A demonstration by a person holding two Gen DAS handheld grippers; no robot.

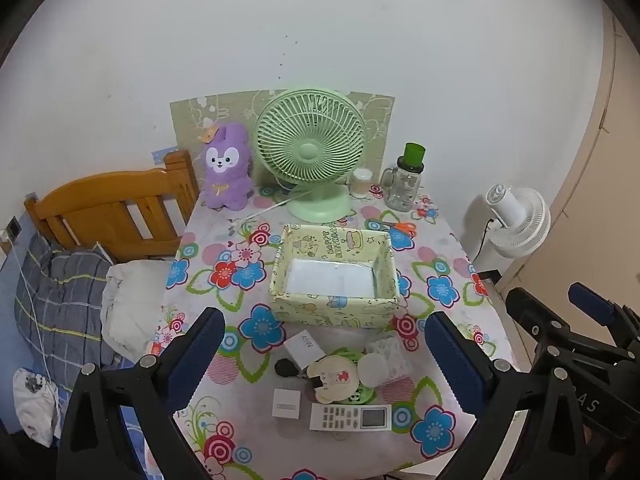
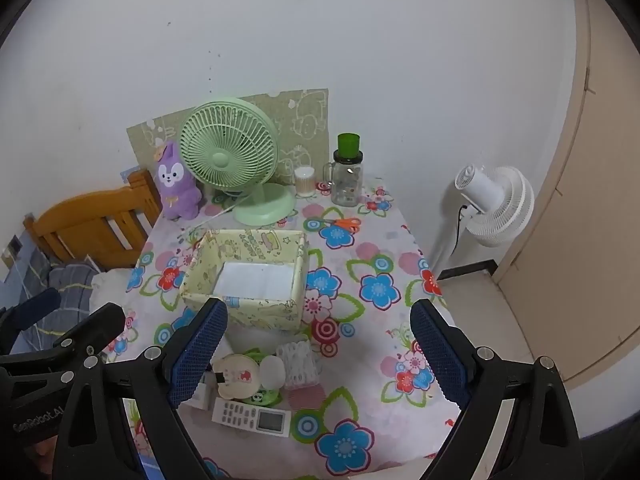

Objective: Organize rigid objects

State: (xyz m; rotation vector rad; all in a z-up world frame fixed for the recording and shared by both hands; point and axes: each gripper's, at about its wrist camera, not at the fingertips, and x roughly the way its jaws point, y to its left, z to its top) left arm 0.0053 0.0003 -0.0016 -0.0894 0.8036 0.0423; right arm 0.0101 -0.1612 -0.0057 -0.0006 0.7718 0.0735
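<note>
Left wrist view: one white remote control, flat on the floral tablecloth well in front of the yellow box, at the near edge of a small clutter. Long axis runs across the view, parallel to the box's front wall; display end to the right, keypad to the left. Between remote and box: a round cream mirror over a green disc, a white round lid, a clear patterned case, a white carton, a small black item, and a white square adapter just left of the remote. Box: open-topped, lined white, nothing inside. Behind the box: green desk fan, purple plush, glass jar with green cap, orange scissors. Left gripper: tongs spread wide, holding nothing, above the clutter. Right gripper: likewise wide and bare. Handling note, as judgement: nothing appears stowed yet; the remote is best pinched across its narrow width near mid-length, kept level, and lowered lengthwise along the box floor, avoiding the overlapping mirror.
</note>
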